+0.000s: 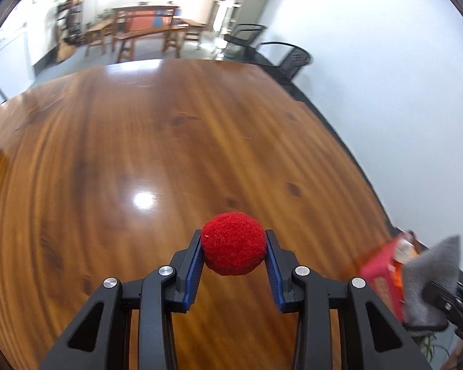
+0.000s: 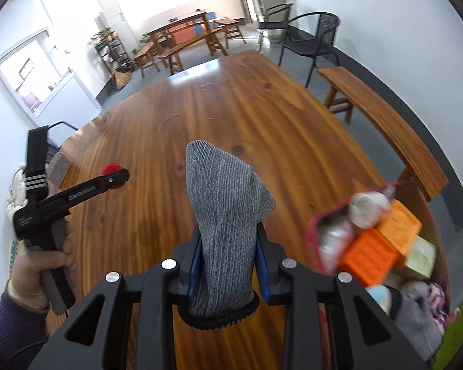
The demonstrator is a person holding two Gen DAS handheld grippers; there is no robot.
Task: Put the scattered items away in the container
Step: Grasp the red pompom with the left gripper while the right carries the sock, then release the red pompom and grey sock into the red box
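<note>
While the left gripper [image 1: 234,248] pinches the red ball [image 1: 233,243], bare table [image 1: 139,141] spreads ahead.

The glossy brown wooden desk [image 2: 231,108] lies bare ahead; the packed pink plastic basket [image 2: 313,231] crowds its right edge.

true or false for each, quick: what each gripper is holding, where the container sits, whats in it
1. The left gripper is shut on a red fuzzy ball. True.
2. The right gripper is open with nothing in it. False: it is shut on a grey sock.
3. The red ball rests on the wooden table. False: it is held above the table between the fingers.
4. The pink container is to the right of the sock in the right wrist view. True.
5. The container already holds orange blocks. True.
</note>
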